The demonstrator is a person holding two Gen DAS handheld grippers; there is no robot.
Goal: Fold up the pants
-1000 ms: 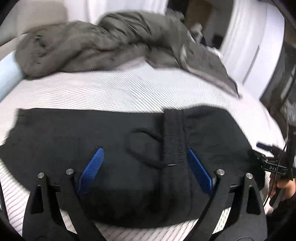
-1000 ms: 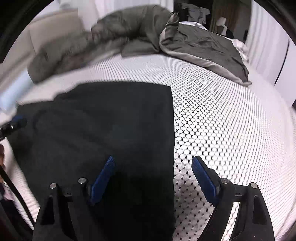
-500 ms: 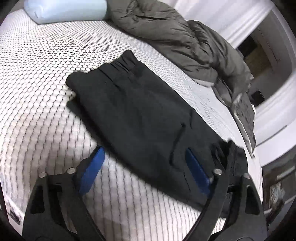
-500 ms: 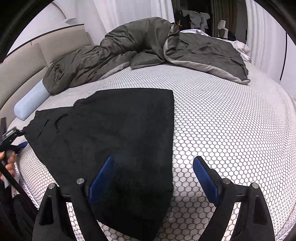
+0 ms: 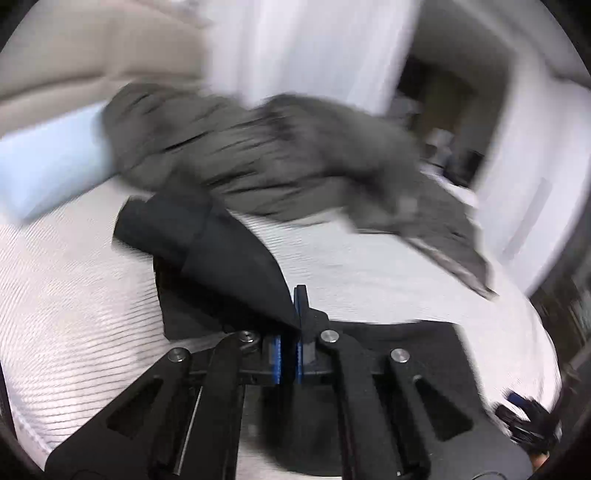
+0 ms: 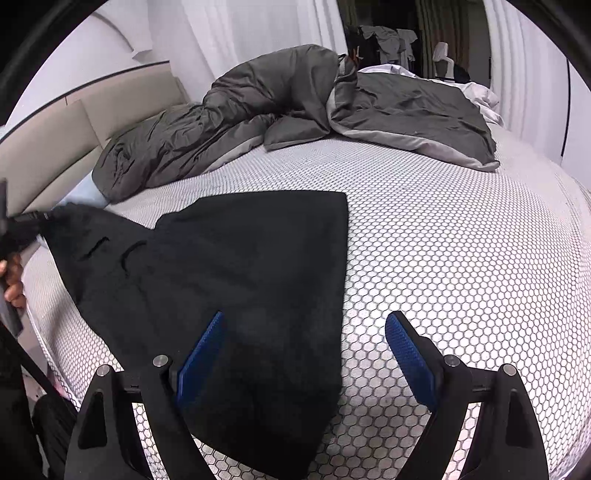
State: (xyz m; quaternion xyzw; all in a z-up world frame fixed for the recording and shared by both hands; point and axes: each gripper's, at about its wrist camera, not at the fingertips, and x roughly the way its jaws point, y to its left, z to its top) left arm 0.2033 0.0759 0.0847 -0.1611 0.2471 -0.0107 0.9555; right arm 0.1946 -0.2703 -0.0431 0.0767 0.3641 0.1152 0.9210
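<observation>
Black pants [image 6: 236,258] lie flat on the honeycomb-patterned mattress [image 6: 461,258], folded lengthwise. My left gripper [image 5: 298,306] is shut on one corner of the pants [image 5: 221,254] at the waist end, and that cloth rises off the bed in a taut fold. In the right wrist view the left gripper [image 6: 22,225] shows at the far left with the lifted corner in it. My right gripper [image 6: 306,323] stands open low over the near end of the pants; its left finger is over the cloth and its right finger is over bare mattress. Nothing is between its pads.
A rumpled grey duvet [image 6: 295,107] covers the far side of the bed. A pale blue pillow [image 5: 48,166] lies at the far left by the beige headboard [image 6: 74,136]. White curtains [image 6: 258,33] hang behind. A person's hand [image 6: 13,284] holds the left tool.
My left gripper has shut on the waist corner of the pants and lifted it off the mattress. The right gripper stays open and has barely shifted.
</observation>
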